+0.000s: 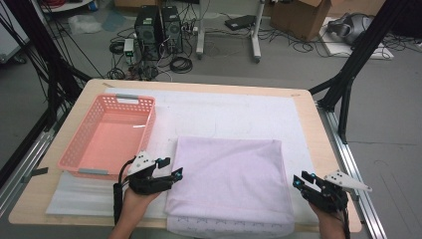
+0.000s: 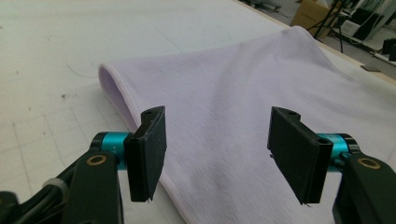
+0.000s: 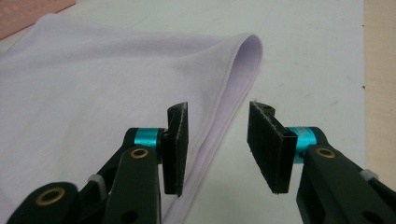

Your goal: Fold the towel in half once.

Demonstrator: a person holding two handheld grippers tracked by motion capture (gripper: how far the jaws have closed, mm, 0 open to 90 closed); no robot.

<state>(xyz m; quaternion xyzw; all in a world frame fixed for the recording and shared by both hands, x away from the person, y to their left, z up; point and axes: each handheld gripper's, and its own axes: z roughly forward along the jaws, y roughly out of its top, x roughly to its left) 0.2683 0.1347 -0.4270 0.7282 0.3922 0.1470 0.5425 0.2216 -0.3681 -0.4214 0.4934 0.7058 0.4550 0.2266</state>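
My left hand-held gripper [image 1: 169,168] hovers at the left edge of a folded lilac towel [image 1: 229,179], jaws wide apart with nothing between them. My right hand-held gripper [image 1: 304,180] sits at the towel's right edge, jaws partly open and gripping nothing. The towel lies flat near me on a white mat [image 1: 224,112] covering the wooden tabletop [image 1: 308,119]. Farther back on the left, just beside the towel's far-left corner, stands a pink perforated basket [image 1: 79,149]; only a small white sliver lies inside it.
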